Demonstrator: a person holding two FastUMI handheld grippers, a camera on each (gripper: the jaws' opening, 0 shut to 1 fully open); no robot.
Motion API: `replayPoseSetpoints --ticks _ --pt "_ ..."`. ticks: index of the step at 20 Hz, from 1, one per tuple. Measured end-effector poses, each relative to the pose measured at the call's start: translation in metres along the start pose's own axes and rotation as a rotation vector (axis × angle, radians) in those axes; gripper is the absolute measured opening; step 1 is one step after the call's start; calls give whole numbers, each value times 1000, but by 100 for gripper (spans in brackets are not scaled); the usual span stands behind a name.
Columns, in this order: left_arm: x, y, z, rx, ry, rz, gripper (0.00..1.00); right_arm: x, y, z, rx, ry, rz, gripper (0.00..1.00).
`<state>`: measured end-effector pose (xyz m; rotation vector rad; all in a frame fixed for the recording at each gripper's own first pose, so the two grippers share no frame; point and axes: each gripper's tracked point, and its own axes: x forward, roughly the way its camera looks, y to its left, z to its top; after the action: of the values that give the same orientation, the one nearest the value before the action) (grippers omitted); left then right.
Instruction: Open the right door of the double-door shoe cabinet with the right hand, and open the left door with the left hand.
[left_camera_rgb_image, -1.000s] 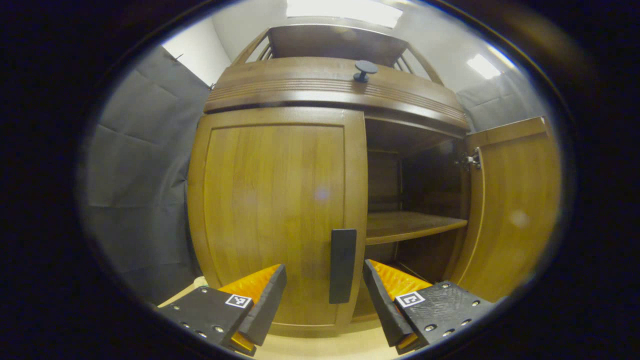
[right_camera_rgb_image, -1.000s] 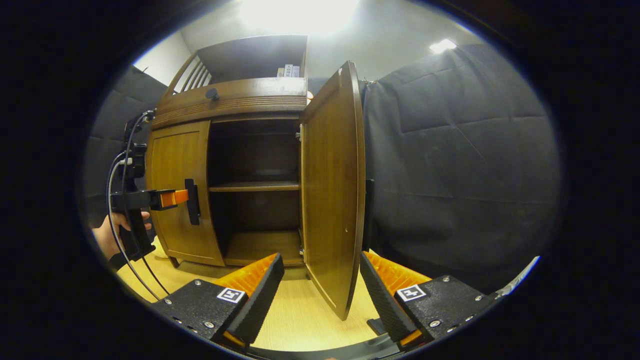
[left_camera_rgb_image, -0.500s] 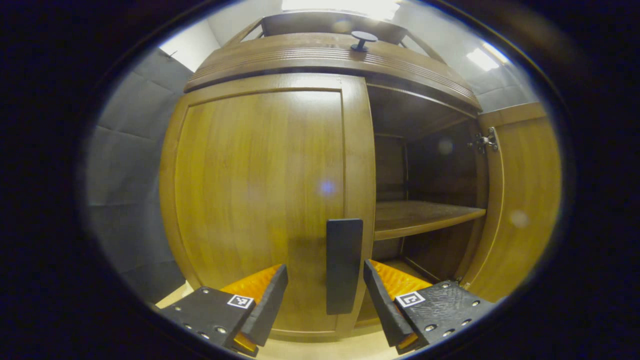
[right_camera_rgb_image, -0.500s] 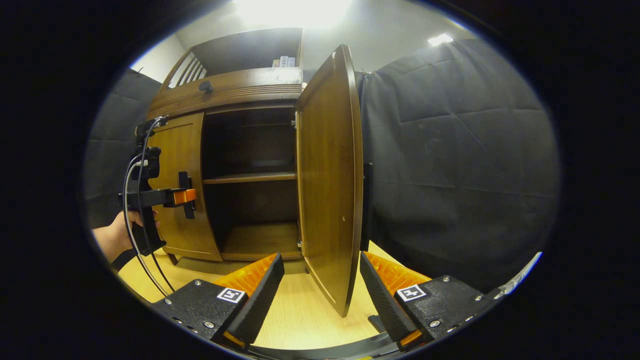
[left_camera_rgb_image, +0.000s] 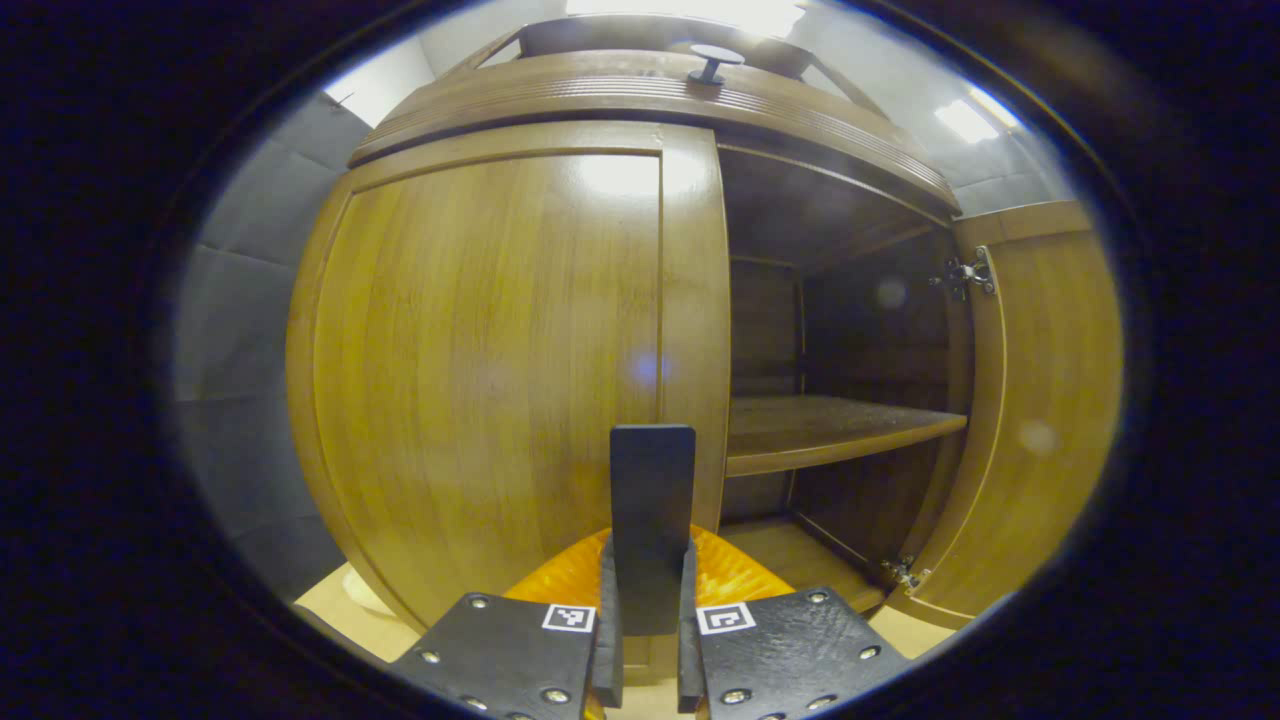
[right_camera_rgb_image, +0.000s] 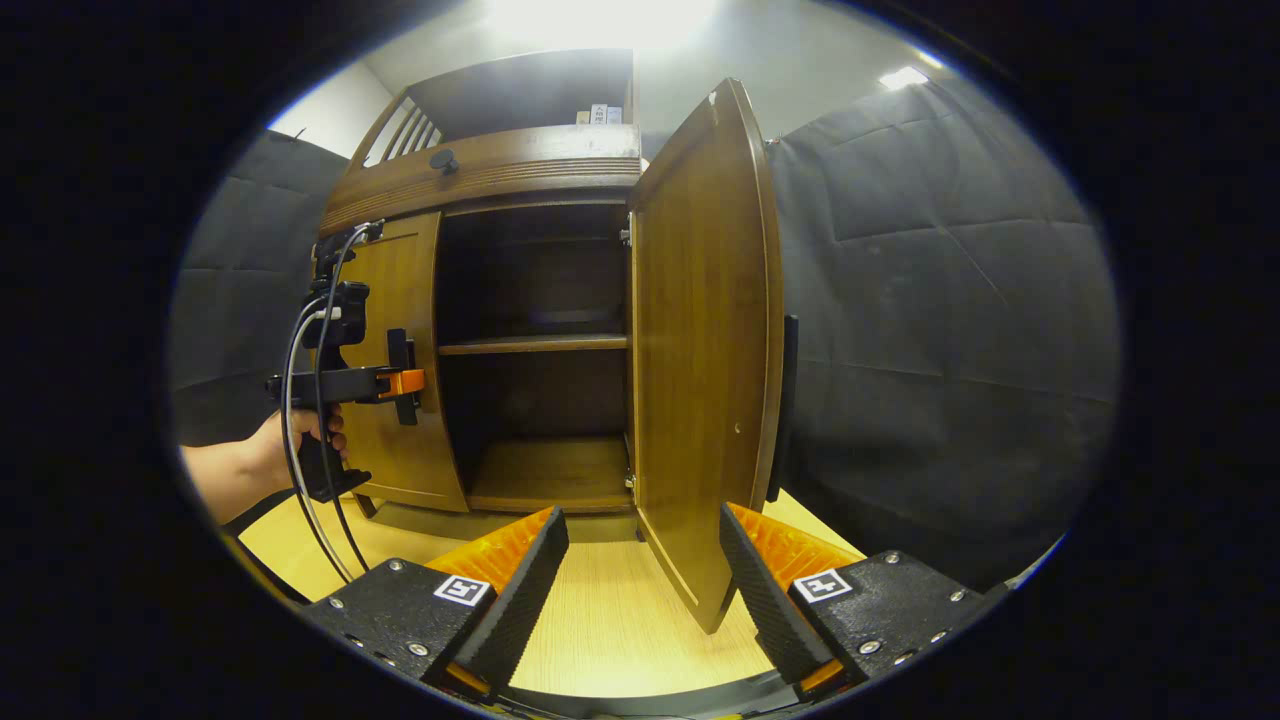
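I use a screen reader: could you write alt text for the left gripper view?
The left gripper is shut on the dark handle of the closed left door of a wooden shoe cabinet. To its right, the right door stands open, showing a bare shelf.

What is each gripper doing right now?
Left gripper: closed on the left door's handle.
Right gripper: open, holding nothing.

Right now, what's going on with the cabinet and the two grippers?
A person is opening a wooden shoe cabinet with two handheld grippers. The right door already stands wide open, and the right gripper hangs open just in front of its edge, touching nothing. The left gripper is shut on the dark handle of the left door, which looks closed.
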<state>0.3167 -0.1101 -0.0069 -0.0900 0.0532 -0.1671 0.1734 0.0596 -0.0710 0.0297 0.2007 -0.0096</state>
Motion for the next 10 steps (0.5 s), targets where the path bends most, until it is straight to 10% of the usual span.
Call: replayPoseSetpoints --ticks 10 --pt "-55 2 0 -11 -4 -71 13 -3 31 4 7 -16 49 94"
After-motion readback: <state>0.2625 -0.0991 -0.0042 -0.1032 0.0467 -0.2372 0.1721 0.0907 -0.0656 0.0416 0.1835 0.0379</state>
